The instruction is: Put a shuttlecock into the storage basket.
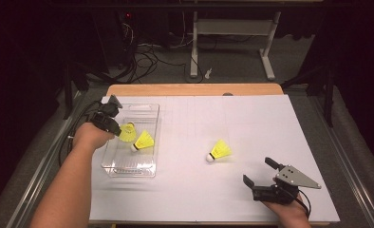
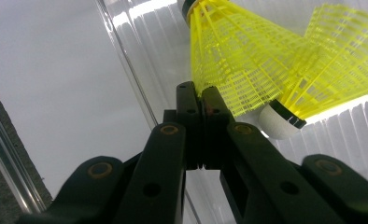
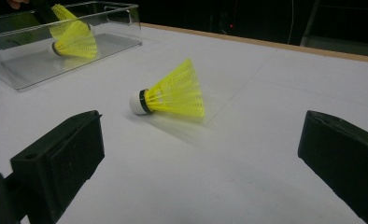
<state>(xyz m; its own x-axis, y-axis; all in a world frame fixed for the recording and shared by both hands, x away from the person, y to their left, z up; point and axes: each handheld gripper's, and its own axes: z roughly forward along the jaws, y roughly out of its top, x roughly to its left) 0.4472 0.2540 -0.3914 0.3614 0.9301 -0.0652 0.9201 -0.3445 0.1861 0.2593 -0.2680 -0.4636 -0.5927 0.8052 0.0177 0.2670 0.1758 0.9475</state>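
Shuttlecocks: one (image 1: 144,140) lies in the clear bin (image 1: 149,172); left gripper (image 1: 115,124) pinches a second (image 1: 127,131) by its skirt over that bin (not yet released). Third (image 1: 219,150) remains outside the bin, ahead of the wide-open, empty right gripper (image 1: 257,172).

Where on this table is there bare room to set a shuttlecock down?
Free: the white sheet between the clear bin and the loose shuttlecock, and the far right corner. Crowded: inside the bin, where the left gripper pinches one shuttlecock beside another; the right gripper takes the near right.
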